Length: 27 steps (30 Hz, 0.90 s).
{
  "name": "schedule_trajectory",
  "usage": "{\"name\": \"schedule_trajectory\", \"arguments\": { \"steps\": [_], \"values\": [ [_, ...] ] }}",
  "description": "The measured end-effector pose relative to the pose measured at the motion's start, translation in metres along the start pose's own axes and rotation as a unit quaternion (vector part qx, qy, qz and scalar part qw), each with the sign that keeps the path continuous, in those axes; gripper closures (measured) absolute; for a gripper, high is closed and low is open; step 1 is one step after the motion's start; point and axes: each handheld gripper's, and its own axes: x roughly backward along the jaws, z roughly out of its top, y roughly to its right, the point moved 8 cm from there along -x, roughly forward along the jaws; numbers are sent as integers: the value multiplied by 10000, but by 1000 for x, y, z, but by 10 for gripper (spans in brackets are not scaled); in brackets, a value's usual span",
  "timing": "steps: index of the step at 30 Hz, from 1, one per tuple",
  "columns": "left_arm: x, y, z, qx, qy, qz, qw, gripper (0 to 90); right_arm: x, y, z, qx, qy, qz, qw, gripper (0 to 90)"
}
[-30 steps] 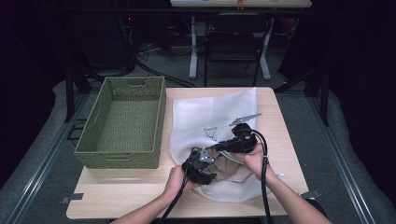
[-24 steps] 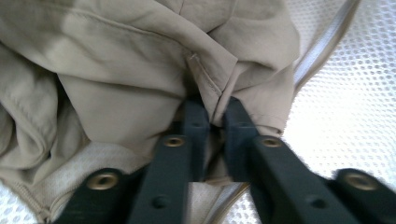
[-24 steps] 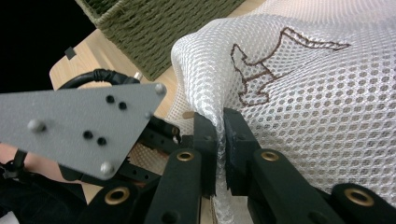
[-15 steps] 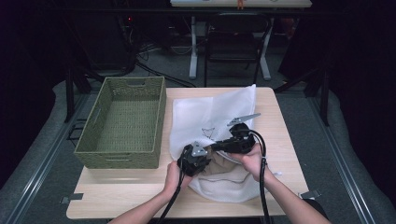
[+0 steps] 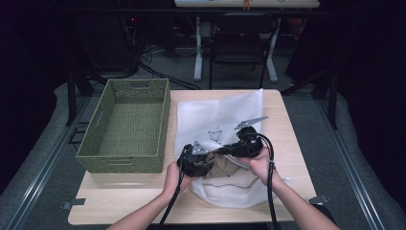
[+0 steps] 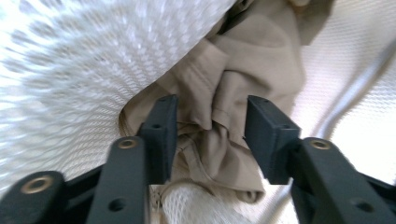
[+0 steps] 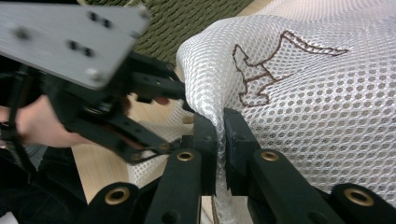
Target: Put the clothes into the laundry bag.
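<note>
Both forearms come in from the bottom edge of the high view and converge mid-table over the white mesh bag (image 5: 218, 120), which lies on the wooden table (image 5: 134, 199) just right of the green woven basket (image 5: 125, 125). Left gripper (image 5: 195, 162) sits at the bag's near-left opening, hand wrapped around its body, jaws pointing right and into the bag. In the left gripper view its jaws stand apart, one either side of a bunched fold of the beige garment (image 6: 229, 107) without closing on it; the garment is partly inside the bag, mesh draped over its upper left. Left gripper: released, straddling cloth. Right gripper (image 5: 238, 146) is just beside the left one, slightly farther from the person, hand gripping from the near right side, cable looping down along the forearm, jaws pointing left toward the other tool. In the right gripper view (image 7: 220, 135) its jaws are clenched on a pinched ridge of the bag's upper mesh layer, holding that layer lifted off the table; a brown stitched outline (image 7: 275, 65) shows on the raised mesh. The left tool and its grey plate (image 7: 60, 39) sit just beyond the pinch point, basket weave behind. Beige garment (image 5: 225, 167) shows in the high view at the bag mouth, between the two hands. Grey plates on both tools face up.
</note>
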Motion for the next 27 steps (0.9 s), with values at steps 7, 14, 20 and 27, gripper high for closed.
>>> {"name": "schedule_trajectory", "arguments": {
  "steps": [7,14,20,27],
  "values": [
    [-6,11,-5,-152,-335,-177,9992,403,0,3,1,-37,2,-34,10000,853],
    [-24,7,-18,-240,-503,96,9984,670,-2,3,-2,-61,-53,-15,10000,853],
    [-24,5,-14,-243,-244,194,9992,881,-3,0,0,-47,-4,33,10000,857],
    [-17,-11,7,73,269,500,9984,883,0,-13,8,-1,164,200,9997,858]
  ]
}}
